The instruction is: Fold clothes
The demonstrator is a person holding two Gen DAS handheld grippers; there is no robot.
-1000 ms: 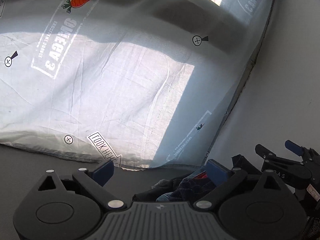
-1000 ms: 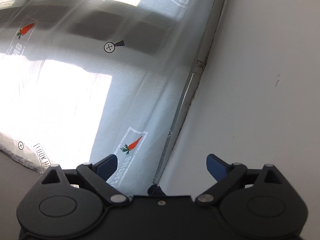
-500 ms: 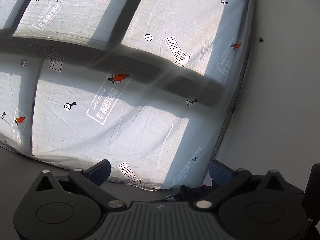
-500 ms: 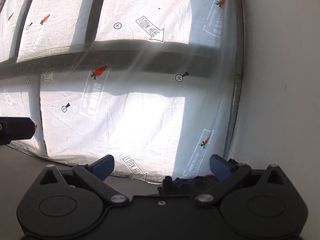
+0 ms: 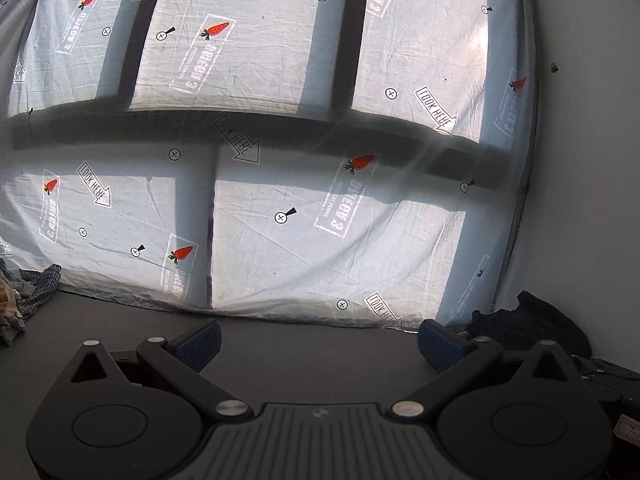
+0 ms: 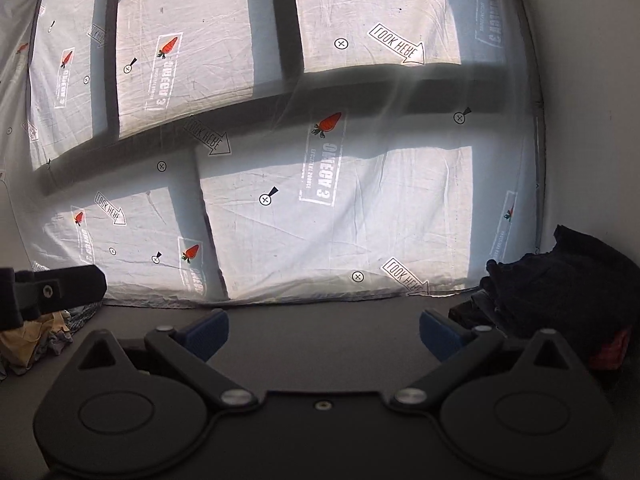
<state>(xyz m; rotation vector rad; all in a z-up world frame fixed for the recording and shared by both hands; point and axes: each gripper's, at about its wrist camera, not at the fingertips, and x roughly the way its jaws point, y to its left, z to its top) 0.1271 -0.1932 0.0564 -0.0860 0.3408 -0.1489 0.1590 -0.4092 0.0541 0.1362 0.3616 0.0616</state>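
While both grippers hang empty over the grey table (image 6: 320, 332):
Dark clothes (image 6: 560, 280): crumpled heap, far right by the wall.
Light clothes (image 5: 24, 292): left edge, cut off.
Left gripper (image 5: 318, 340): fingers wide.
Right gripper (image 6: 324, 334): fingers wide, nothing between; just finished opening.

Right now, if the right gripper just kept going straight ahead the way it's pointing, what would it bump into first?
Probably nothing on the gray surface right ahead. The open right gripper would likely reach the printed sheet at the back first, though depth is hard to judge. The dark clothes lie off to its right.
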